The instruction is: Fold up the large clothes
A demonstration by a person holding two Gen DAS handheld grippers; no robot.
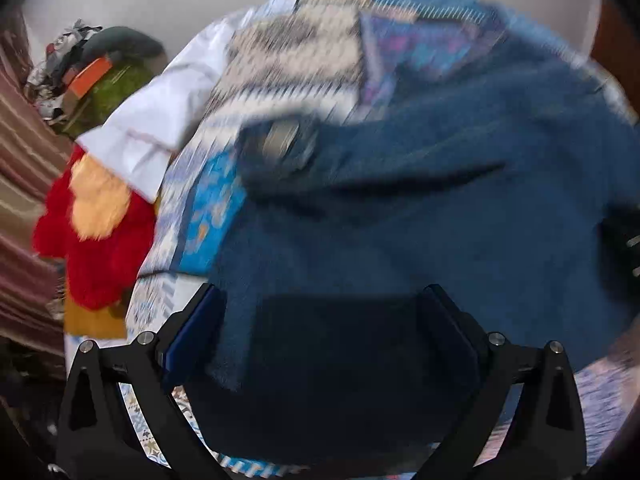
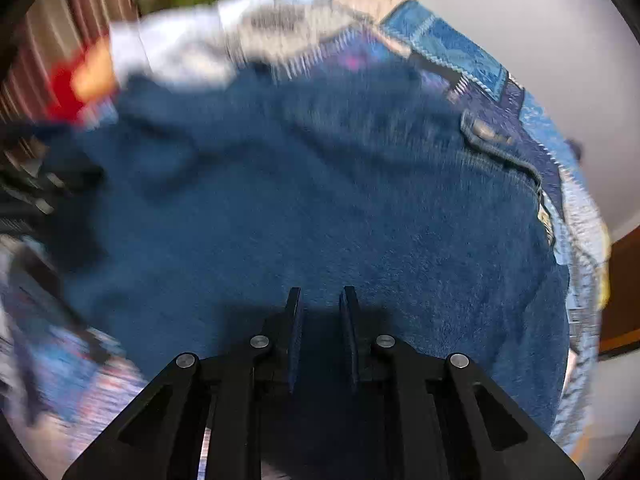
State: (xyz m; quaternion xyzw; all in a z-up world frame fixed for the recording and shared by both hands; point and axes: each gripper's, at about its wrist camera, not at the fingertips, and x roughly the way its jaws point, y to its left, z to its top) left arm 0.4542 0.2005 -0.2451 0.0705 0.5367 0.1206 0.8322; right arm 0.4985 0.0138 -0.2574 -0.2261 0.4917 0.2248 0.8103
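A: Start nearest. What are the left tongs (image 1: pixel 320 312) doing?

B: Spread wide, with the blue fleece garment (image 1: pixel 420 220) lying between and under them. Nothing is pinched. The garment's near corner sits just inside the left finger.

A: And the right tongs (image 2: pixel 320 308)?

B: Narrowed to a small gap, hovering over the same fleece (image 2: pixel 320 200). I see no cloth caught between them, though the shadow there makes contact hard to judge.

A: Where does the garment lie?

B: Spread across a patchwork quilt (image 1: pixel 296 60) that covers what looks like a bed. Its collar, with a label (image 1: pixel 282 136), is on the far side from the left tongs.

A: How will it handle?

B: My judgement: soft, thick, limp, fairly light but bulky. It will sag, so take it at edges or corners, a doubled hem rather than the middle.

A: Beyond the garment?

B: A white cloth (image 1: pixel 160 120) past the collar, a red and orange plush thing (image 1: pixel 100 232) beside that, then a pile of clutter (image 1: pixel 92 68) against the wall. Everything is motion-blurred.
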